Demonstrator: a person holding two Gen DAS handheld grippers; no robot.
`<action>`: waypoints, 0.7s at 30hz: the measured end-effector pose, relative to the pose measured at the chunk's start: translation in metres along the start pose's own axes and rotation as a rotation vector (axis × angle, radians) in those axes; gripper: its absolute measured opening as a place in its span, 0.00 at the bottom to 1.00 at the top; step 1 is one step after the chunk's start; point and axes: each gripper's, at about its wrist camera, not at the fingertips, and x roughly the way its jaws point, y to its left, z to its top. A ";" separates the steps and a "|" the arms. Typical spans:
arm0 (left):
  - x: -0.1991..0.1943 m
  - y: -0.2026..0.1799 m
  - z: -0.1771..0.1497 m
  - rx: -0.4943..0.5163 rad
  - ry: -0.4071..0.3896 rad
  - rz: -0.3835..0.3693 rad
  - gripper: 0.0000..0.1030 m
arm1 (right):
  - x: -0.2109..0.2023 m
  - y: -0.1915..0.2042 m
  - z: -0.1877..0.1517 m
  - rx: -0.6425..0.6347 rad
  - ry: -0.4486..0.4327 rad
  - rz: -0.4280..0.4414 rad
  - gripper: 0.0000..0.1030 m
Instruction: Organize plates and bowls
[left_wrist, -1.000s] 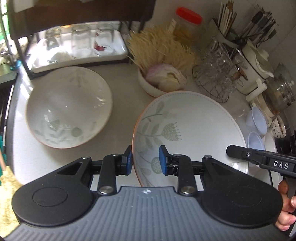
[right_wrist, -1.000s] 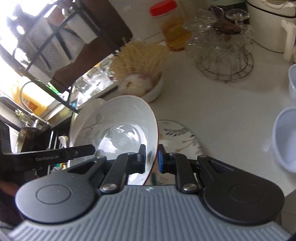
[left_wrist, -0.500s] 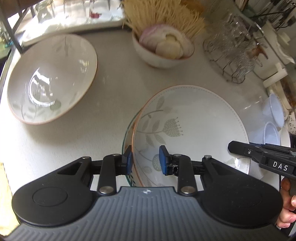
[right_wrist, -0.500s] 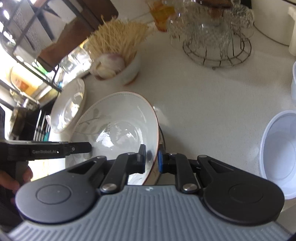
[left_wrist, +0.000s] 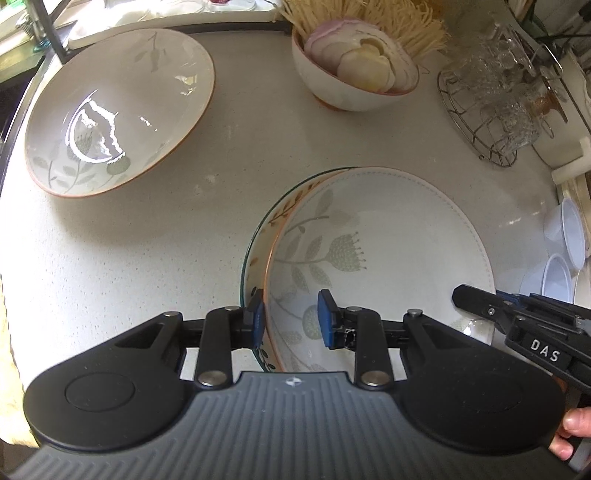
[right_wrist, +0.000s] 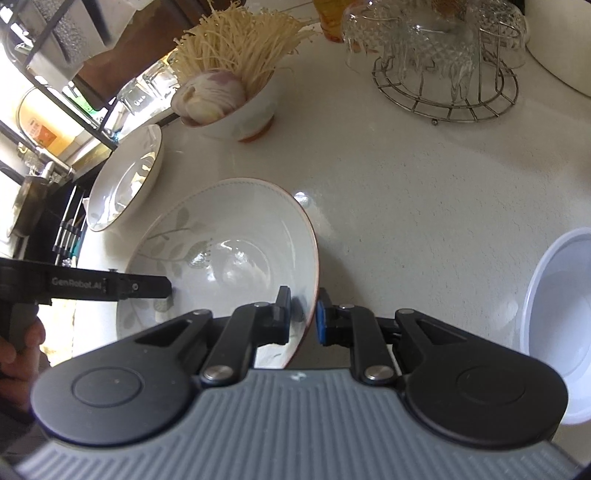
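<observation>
A white bowl with a grey-green flower print and a brown rim (left_wrist: 388, 236) rests in a green-rimmed plate with orange leaves (left_wrist: 258, 236) on the white counter. My left gripper (left_wrist: 291, 317) is shut on the bowl's near left rim, one pad outside and one inside. My right gripper (right_wrist: 303, 314) straddles the opposite rim (right_wrist: 314, 258); its jaws are opening, with the pads still close against the wall. A second, matching bowl (left_wrist: 118, 107) stands alone at the far left. The plate is almost wholly hidden under the held bowl.
At the back stands a small bowl of sliced onion and enoki mushrooms (left_wrist: 358, 70). A wire rack of upturned glasses (left_wrist: 498, 99) is at the back right. White plastic bowls (right_wrist: 557, 321) sit to the right, and a dark shelf frame (right_wrist: 92, 85) to the far left.
Both grippers have come down with the bowl, from above the counter into the green-rimmed plate. Both views now look more steeply down.
</observation>
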 end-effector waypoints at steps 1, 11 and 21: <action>-0.001 0.002 -0.001 -0.008 -0.002 -0.003 0.31 | 0.001 -0.001 0.000 0.000 -0.001 0.006 0.18; -0.022 0.011 -0.008 -0.083 -0.035 0.013 0.32 | 0.002 -0.002 0.001 -0.071 -0.021 0.025 0.18; -0.064 -0.002 -0.011 -0.072 -0.153 0.001 0.34 | -0.026 0.005 0.011 -0.117 -0.100 0.042 0.18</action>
